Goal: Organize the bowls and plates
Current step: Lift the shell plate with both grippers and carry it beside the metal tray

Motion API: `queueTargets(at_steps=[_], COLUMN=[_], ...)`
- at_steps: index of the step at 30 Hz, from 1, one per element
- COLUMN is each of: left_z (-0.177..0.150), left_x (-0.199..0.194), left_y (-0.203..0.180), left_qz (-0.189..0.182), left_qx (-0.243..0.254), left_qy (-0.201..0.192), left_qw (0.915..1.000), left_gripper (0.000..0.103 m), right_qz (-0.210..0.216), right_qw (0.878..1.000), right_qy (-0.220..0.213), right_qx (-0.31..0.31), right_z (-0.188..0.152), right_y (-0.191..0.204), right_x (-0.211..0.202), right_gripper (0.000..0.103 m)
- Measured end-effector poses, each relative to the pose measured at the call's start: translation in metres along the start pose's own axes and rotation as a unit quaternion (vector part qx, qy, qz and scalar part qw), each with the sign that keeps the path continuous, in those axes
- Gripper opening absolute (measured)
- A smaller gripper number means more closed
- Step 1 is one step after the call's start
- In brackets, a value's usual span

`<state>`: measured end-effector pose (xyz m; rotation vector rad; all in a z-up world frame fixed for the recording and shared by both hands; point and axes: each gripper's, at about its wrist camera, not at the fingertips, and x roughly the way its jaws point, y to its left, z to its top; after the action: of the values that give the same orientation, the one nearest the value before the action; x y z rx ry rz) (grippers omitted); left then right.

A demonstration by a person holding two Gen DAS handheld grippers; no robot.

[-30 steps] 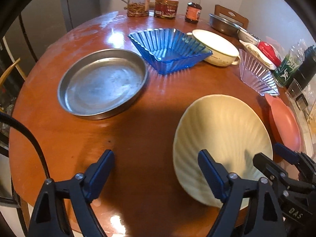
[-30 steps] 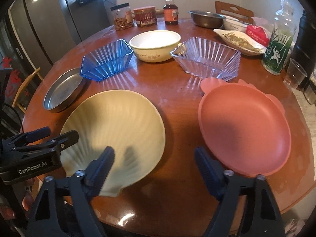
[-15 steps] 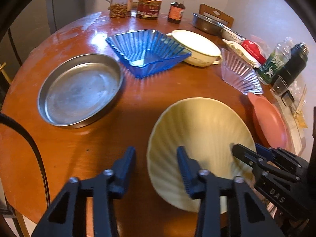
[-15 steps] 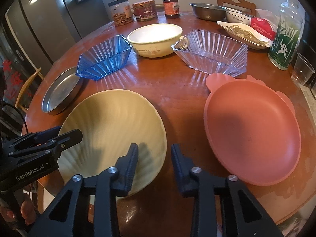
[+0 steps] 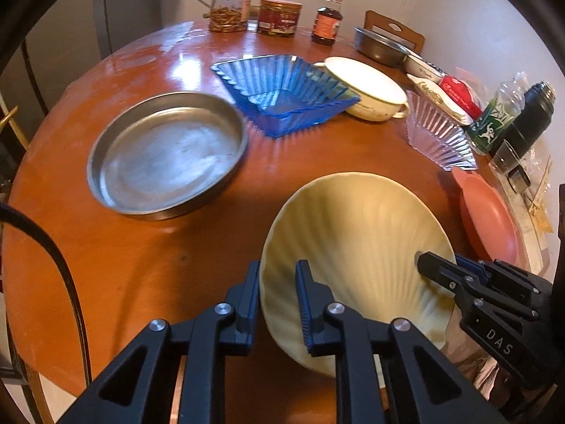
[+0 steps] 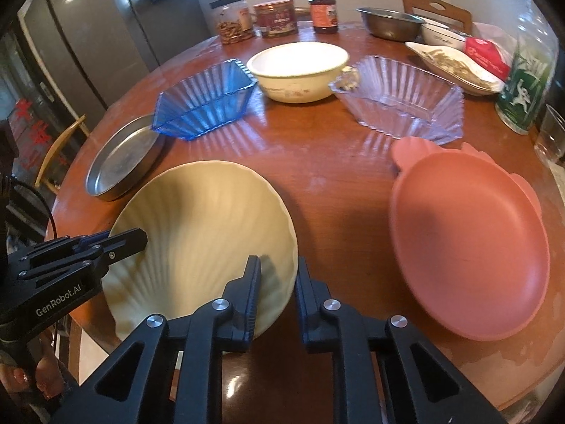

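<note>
A cream shell-shaped plate (image 5: pixel 356 243) sits at the near edge of the round wooden table (image 5: pixel 148 247); it also shows in the right wrist view (image 6: pixel 204 226). My left gripper (image 5: pixel 277 296) is shut on the plate's left rim. My right gripper (image 6: pixel 279 289) is shut on its right rim, and shows in the left wrist view (image 5: pixel 438 272). A pink plate (image 6: pixel 466 243) lies to the right. A round metal pan (image 5: pixel 166 152), a blue ribbed bowl (image 5: pixel 282 92), a cream bowl (image 6: pixel 296 67) and a clear ribbed bowl (image 6: pixel 402 102) lie beyond.
Jars (image 5: pixel 229 7) and a sauce bottle (image 5: pixel 326 17) stand at the table's far edge. A steel bowl (image 6: pixel 388 23), a food dish (image 6: pixel 452 60), a green bottle (image 6: pixel 526 84), a glass (image 6: pixel 549 137) and a dark flask (image 5: pixel 529 116) crowd the far right.
Both grippers have closed from wide open onto opposite rims of the cream shell plate. Both have moved in closer to it.
</note>
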<state>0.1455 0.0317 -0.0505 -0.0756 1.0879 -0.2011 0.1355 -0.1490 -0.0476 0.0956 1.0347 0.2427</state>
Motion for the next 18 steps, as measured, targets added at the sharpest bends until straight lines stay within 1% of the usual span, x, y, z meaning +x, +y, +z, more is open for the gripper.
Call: queueTargets(at_steps=[12,18], left_z=[-0.010,-0.010], left_x=[-0.014,-0.017], left_y=[0.039,0.052], left_qz=[0.029,0.040], left_qx=[-0.025,-0.032], left_qy=[-0.009,-0.013], left_qw=[0.9992,0.9986], left_gripper=[0.020,0.020], right_qz=[0.019,0.025], right_qw=[0.999,0.998], right_qy=[0.002,0.005], right_qx=[-0.042,-0.058], right_z=[0.005,0.006], right_y=[0.043,0.061], right_x=[0.013,0.018], right_gripper=[0.019,0.019])
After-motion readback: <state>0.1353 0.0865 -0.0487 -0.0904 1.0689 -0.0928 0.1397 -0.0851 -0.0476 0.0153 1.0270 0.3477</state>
